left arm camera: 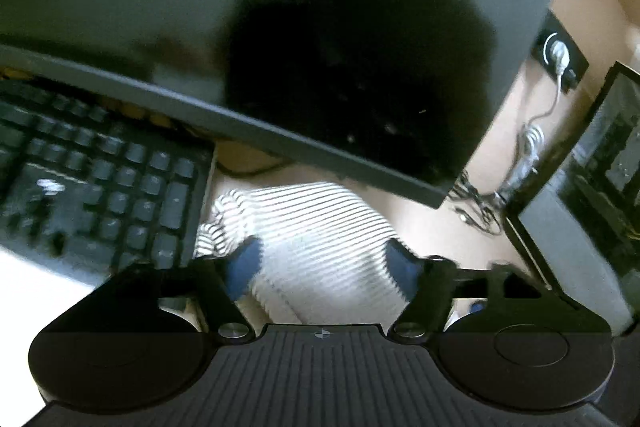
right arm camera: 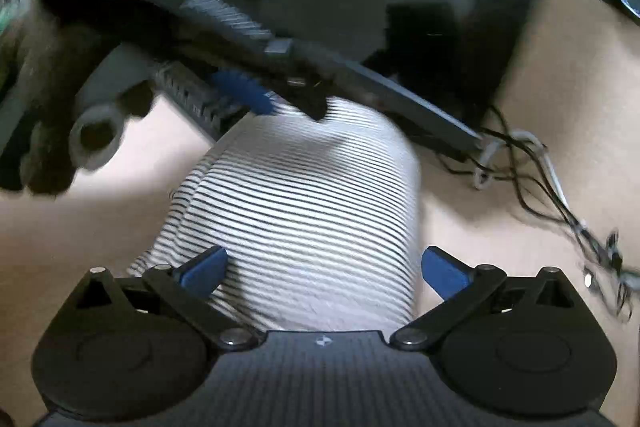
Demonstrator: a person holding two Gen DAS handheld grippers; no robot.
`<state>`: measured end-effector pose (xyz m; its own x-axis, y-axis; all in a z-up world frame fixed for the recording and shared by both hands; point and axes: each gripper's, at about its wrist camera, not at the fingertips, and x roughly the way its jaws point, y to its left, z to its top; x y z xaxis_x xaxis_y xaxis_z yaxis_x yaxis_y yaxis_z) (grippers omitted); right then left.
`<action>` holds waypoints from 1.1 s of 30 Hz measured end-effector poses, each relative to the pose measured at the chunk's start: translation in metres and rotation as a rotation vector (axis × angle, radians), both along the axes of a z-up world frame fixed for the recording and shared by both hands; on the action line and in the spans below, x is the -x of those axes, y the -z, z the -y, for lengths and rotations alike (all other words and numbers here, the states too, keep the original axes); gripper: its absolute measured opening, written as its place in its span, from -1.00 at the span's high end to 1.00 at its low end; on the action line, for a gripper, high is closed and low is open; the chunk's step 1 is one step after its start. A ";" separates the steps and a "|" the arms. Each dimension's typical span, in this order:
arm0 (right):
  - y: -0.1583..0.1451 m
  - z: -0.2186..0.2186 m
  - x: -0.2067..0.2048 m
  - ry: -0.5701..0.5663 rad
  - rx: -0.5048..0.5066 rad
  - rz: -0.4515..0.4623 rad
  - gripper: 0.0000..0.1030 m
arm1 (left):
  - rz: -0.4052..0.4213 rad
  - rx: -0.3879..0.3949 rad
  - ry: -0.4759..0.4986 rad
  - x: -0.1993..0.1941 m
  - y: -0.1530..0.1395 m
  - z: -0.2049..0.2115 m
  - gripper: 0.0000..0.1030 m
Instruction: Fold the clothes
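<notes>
A black-and-white striped garment lies folded on the tan table, its far end under the monitor. It also shows in the left wrist view. My right gripper is open, its blue pads on either side of the garment's near end, just above it. My left gripper is open over the garment's other end, holding nothing. The left gripper's body and one blue pad show in the right wrist view at the garment's far end.
A dark monitor hangs over the far part of the table. A black keyboard lies left of the garment. Tangled cables lie to the right, and a wall socket with a white plug is behind.
</notes>
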<state>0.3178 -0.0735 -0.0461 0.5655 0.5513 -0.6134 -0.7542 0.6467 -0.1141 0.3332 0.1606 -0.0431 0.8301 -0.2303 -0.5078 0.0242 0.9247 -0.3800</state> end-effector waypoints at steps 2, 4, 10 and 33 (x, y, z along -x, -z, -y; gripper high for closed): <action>0.001 0.032 -0.003 0.027 -0.096 -0.085 -1.00 | 0.050 -0.056 -0.067 0.027 -0.003 0.016 -0.87; 0.005 0.057 -0.009 0.098 -0.134 -0.196 -1.00 | 0.041 -0.058 -0.137 0.055 -0.001 0.031 -0.89; -0.009 0.107 -0.002 0.150 -0.221 -0.314 -1.00 | -0.020 -0.056 -0.305 0.137 0.002 0.088 -1.00; -0.027 0.146 0.047 0.085 -0.231 -0.159 -1.00 | -0.175 -0.205 -0.475 0.178 0.000 0.171 -1.00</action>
